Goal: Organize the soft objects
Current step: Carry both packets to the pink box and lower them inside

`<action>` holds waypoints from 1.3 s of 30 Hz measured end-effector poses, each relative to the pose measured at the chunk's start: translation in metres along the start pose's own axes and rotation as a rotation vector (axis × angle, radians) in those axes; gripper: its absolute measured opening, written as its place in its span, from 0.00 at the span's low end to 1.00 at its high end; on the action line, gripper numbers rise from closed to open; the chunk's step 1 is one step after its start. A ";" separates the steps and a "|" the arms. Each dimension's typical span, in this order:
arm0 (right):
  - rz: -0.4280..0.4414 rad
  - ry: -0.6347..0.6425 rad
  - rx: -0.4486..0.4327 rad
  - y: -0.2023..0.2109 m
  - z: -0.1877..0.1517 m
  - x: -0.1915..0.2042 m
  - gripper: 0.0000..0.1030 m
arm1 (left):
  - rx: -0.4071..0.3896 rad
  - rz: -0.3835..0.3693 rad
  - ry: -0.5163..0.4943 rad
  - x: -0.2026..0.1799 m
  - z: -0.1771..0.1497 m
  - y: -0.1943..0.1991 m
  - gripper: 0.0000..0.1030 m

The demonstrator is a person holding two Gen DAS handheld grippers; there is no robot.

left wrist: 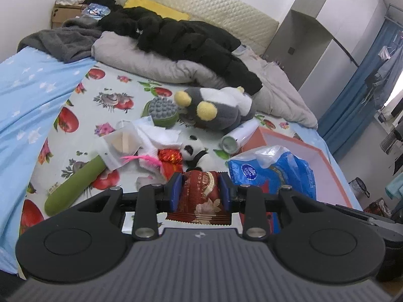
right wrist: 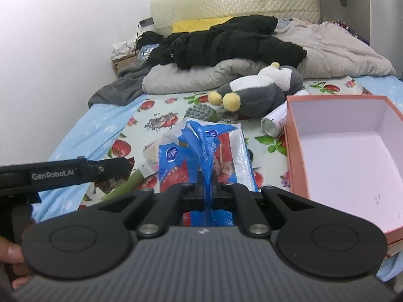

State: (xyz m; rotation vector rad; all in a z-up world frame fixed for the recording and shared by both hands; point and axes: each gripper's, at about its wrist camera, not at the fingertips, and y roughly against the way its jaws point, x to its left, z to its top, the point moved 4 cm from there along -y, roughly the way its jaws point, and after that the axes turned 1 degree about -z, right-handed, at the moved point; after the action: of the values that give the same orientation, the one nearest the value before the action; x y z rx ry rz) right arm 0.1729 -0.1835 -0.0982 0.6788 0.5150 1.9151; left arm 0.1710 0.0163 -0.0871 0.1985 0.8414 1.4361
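Your red snack packet (left wrist: pixel 201 193) is held upright; your blue tissue pack (right wrist: pixel 201 156) hangs by its wrapper.

Each gripper (left wrist: pixel 200 188) has a ribbed grey body, black arms and silver screws. Blue pads line the fingers (left wrist: pixel 176 188). White "GenRobot.AI" lettering marks the left gripper (right wrist: pixel 121 166).

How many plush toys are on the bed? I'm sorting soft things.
2: a grey penguin plush by the duvet, a small panda plush in the clutter. Others may be hidden.

Even, soft indoor light, brightest at window (left wrist: pixel 393 95) far right; weak shadows, strong fisheye bending at edges, slight blur on the bed's (right wrist: pixel 161 115) far clutter.
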 end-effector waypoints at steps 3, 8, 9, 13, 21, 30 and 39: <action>-0.011 0.002 -0.012 0.009 0.003 -0.007 0.06 | 0.000 -0.024 -0.012 -0.012 0.001 0.002 0.36; -0.031 -0.024 -0.037 0.031 0.001 -0.022 0.06 | -0.002 -0.063 -0.048 -0.041 0.000 0.003 0.36; -0.040 -0.032 -0.043 0.036 0.001 -0.025 0.06 | 0.000 -0.076 -0.054 -0.047 0.000 0.003 0.36; -0.070 -0.059 -0.067 0.056 -0.001 -0.041 0.06 | 0.010 -0.122 -0.080 -0.072 -0.003 0.004 0.36; -0.144 -0.117 -0.099 0.096 -0.014 -0.077 0.06 | 0.046 -0.224 -0.140 -0.127 -0.017 -0.002 0.36; -0.203 -0.182 -0.102 0.092 -0.016 -0.120 0.06 | 0.136 -0.275 -0.205 -0.169 -0.032 -0.052 0.36; -0.249 -0.202 -0.066 0.050 -0.007 -0.171 0.06 | 0.213 -0.269 -0.232 -0.192 -0.028 -0.136 0.36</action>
State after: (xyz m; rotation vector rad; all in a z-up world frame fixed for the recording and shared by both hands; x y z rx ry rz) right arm 0.1935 -0.3597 -0.1128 0.7210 0.3879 1.6045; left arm 0.2776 -0.1932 -0.1134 0.3910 0.7958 1.0489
